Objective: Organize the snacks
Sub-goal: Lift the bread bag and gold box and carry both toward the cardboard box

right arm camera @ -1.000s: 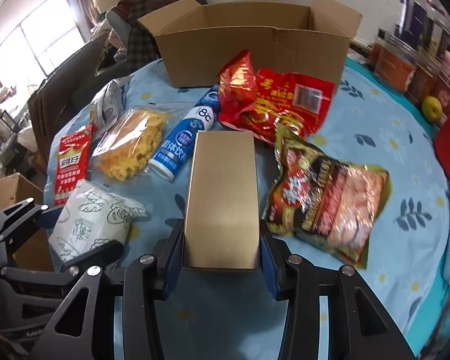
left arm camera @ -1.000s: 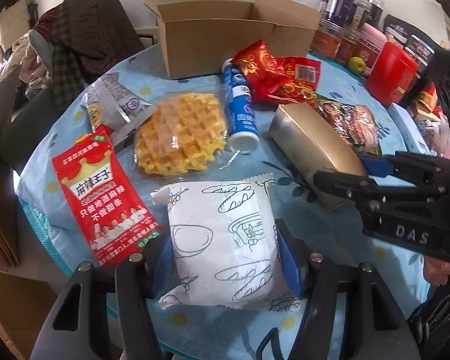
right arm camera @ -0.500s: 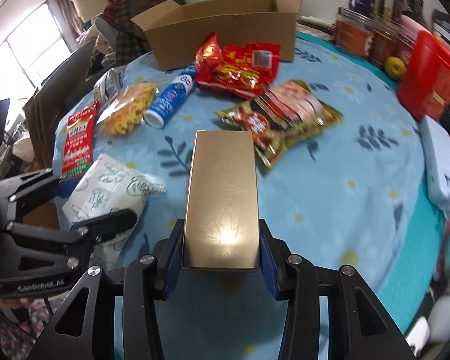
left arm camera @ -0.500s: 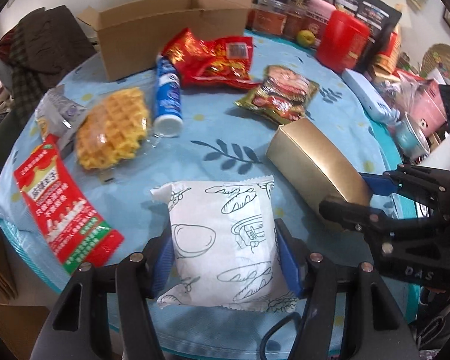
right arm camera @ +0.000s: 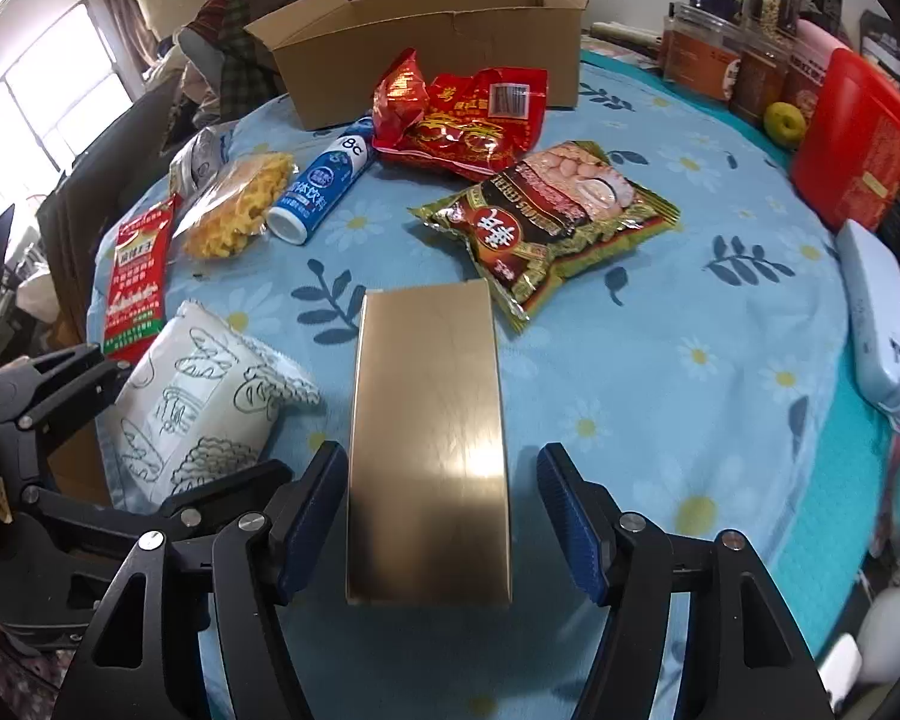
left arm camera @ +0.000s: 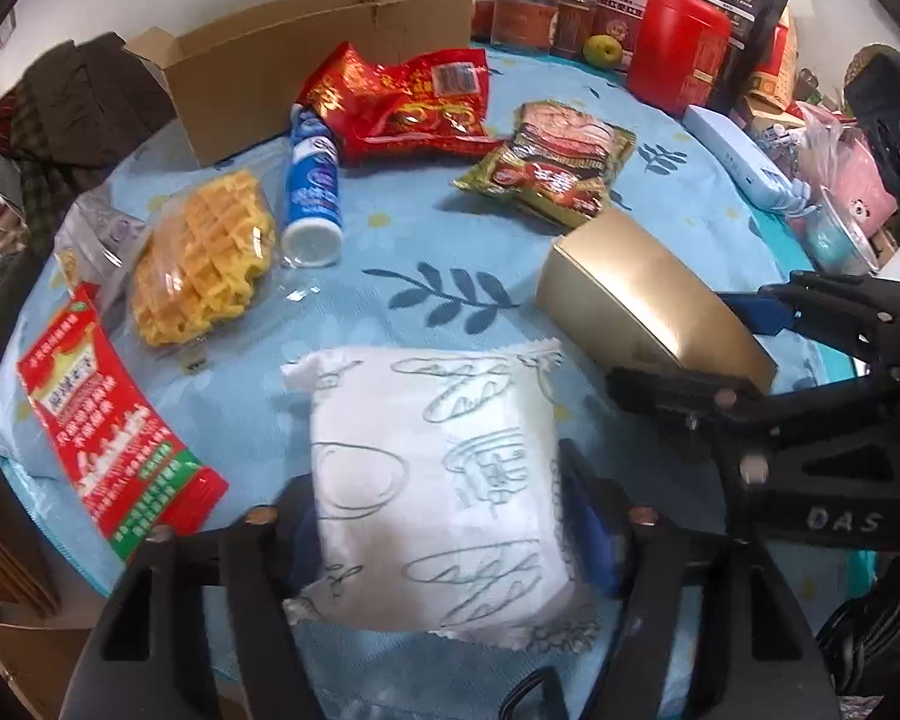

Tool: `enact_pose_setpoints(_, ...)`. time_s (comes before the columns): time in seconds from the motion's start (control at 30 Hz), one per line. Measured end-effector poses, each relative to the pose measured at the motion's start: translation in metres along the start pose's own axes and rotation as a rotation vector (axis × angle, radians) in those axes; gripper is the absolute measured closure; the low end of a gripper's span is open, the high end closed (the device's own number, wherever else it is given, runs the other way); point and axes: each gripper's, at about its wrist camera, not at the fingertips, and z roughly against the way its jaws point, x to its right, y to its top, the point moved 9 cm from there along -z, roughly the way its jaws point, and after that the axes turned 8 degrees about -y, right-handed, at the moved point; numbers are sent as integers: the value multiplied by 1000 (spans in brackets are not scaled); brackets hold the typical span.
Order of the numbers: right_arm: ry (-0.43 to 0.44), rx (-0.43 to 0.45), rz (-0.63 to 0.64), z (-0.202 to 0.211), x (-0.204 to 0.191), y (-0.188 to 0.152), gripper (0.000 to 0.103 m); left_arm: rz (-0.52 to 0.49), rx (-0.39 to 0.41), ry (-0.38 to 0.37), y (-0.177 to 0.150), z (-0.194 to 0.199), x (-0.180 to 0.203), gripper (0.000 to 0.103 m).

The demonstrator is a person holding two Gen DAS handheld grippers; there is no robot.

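My left gripper (left arm camera: 444,522) is shut on a white bread packet (left arm camera: 438,480) with line drawings, near the table's front edge; the packet also shows in the right wrist view (right arm camera: 204,396). My right gripper (right arm camera: 444,516) is open around a gold box (right arm camera: 429,444) that lies on the blue cloth, its pads (right arm camera: 567,516) apart from the box sides. The gold box (left arm camera: 648,300) also shows right of the bread packet. An open cardboard box (right arm camera: 432,42) stands at the back of the table.
On the floral cloth (right arm camera: 660,360) lie a waffle pack (left arm camera: 204,258), a blue-white bottle (left arm camera: 312,198), a red snack bag (left arm camera: 408,102), a green-brown snack bag (right arm camera: 552,216) and a red sachet (left arm camera: 108,426). Jars and a red canister (right arm camera: 852,138) stand at the back right.
My right gripper has opened and let go of the gold box, which now rests on the table. Both grippers moved back toward the table's front; the left still holds the bread packet.
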Motion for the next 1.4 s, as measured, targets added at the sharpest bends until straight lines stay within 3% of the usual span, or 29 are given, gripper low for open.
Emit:
enact_pose_setpoints(0.03, -1, 4, 8, -1, -1, 1, 52, -6, 1, -4, -1, 1, 0, 46)
enact_pose_setpoints(0.13, -26, 8, 41, -2, -6, 1, 60, -12, 7, -19, -2, 4, -3, 47)
enact_pose_setpoints(0.47, 12, 40, 23, 13, -14, 0, 60, 14, 25, -80, 2, 18, -7, 48)
enact_pose_setpoints(0.9, 51, 140, 40, 53, -30, 24, 60, 24, 137, -125, 29, 62, -13, 48)
enact_pose_setpoints(1.27, 18, 277, 51, 90, -31, 77, 60, 8, 292, -139, 87, 108, -23, 48)
enact_pose_setpoints(1.4, -7, 333, 73, 105, -30, 102, 60, -20, 355, -111, 113, 123, -28, 48)
